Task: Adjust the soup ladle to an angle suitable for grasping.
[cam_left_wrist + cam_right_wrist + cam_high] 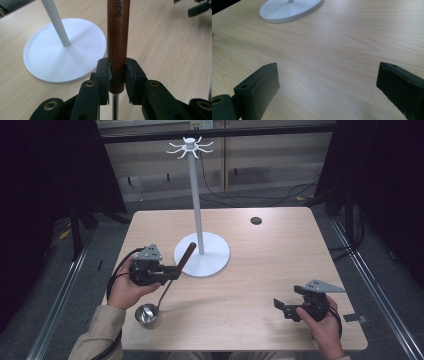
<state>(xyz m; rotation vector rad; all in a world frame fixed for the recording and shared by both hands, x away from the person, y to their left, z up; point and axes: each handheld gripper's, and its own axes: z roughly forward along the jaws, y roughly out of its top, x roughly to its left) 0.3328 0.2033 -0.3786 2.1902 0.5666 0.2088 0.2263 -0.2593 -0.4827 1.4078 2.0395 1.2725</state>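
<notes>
A: Count?

B: One ladle [165, 287] – brown wooden handle, thin metal stem, small steel bowl. One white metal hook stand [196, 195], round base, tall pole, hooks on top. One light wooden table [260, 270]. Two black two-jaw grippers.

A: Left gripper [172, 272]?

B: Jaws were narrow, clamped on the ladle's wooden handle near its lower end, where the stem started. In the left gripper view, both pads [103, 75] pressed the handle's sides.

A: Ladle location?

B: Front left of the table. Handle tilted up toward the stand's base and overlapped the rim in the high view; bowl hung low near the table's front edge, by the left hand [125, 290]. Couldn't tell if the bowl touched the table.

A: Right gripper [280, 307]?

B: Jaws were wide, nothing between them, bare table below. Front right, well apart from the ladle.
</notes>
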